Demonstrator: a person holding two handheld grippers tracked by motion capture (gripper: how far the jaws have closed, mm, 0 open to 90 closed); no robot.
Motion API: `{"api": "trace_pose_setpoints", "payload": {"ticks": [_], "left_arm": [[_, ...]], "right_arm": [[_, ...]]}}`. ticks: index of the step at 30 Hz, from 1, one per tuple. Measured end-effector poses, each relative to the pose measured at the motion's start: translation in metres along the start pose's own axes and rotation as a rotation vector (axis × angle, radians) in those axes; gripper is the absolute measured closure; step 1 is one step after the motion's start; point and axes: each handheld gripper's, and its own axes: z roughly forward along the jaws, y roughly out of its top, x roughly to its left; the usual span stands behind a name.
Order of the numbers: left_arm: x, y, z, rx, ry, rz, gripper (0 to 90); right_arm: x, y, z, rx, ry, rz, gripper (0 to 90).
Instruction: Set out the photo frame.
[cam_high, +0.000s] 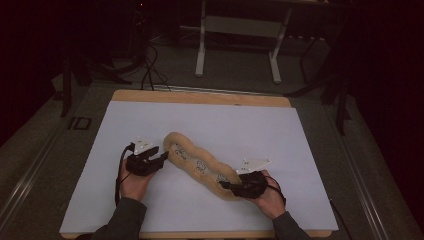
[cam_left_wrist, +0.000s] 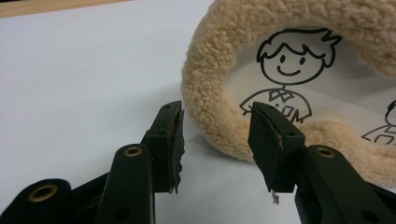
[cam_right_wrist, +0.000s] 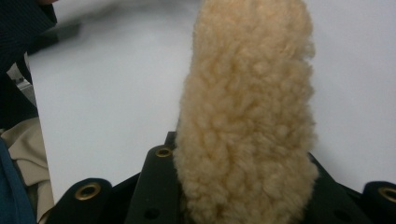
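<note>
The left gripper (cam_left_wrist: 215, 140) hovers with jaws spread at the far-left end of a fleecy tan pouch (cam_high: 200, 165) lying diagonally across the white table (cam_high: 150, 120); the right gripper (cam_high: 235, 186) pinches its near-right end. Its plush rim frames clear, cartoon-printed plastic; biting the thick fleece, not the slick window, looks wisest.

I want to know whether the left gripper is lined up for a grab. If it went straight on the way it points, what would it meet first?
Most likely the fleecy rim of the plush pencil case: the open left gripper points at its near end, not yet touching.
</note>
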Motion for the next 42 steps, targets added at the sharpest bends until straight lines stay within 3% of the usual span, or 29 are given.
{"api": "trace_pose_setpoints", "payload": {"ticks": [11,15,19,22,24,28,36,42], "left_arm": [[0.008,0.01,0.012,-0.008,-0.001,-0.003,56.6],[0.013,0.013,0.016,-0.017,-0.039,-0.003,56.6],[0.014,0.014,0.024,-0.01,-0.048,0.017,57.1],[0.016,0.013,0.028,-0.002,-0.082,0.001,61.1],[0.018,0.013,0.028,0.001,-0.08,-0.007,67.7],[0.018,0.013,0.027,0.003,-0.083,-0.004,71.5],[0.018,0.012,0.026,0.006,-0.086,-0.012,72.4],[0.021,0.008,0.023,-0.005,-0.097,-0.024,72.7]], "right_arm": [[-0.003,0.0,0.0,-0.003,0.016,-0.013,71.0],[-0.003,0.0,0.0,-0.002,0.015,-0.017,70.9],[-0.003,0.0,0.0,-0.001,0.017,-0.015,70.8],[-0.003,0.0,0.0,0.002,0.016,-0.014,70.6],[-0.005,0.0,0.0,0.001,0.017,-0.005,70.5],[-0.005,0.0,0.0,0.0,0.014,-0.001,70.4],[-0.001,-0.002,-0.002,0.02,-0.028,0.008,69.1],[0.0,-0.005,-0.006,0.03,-0.092,0.082,66.2]]}}
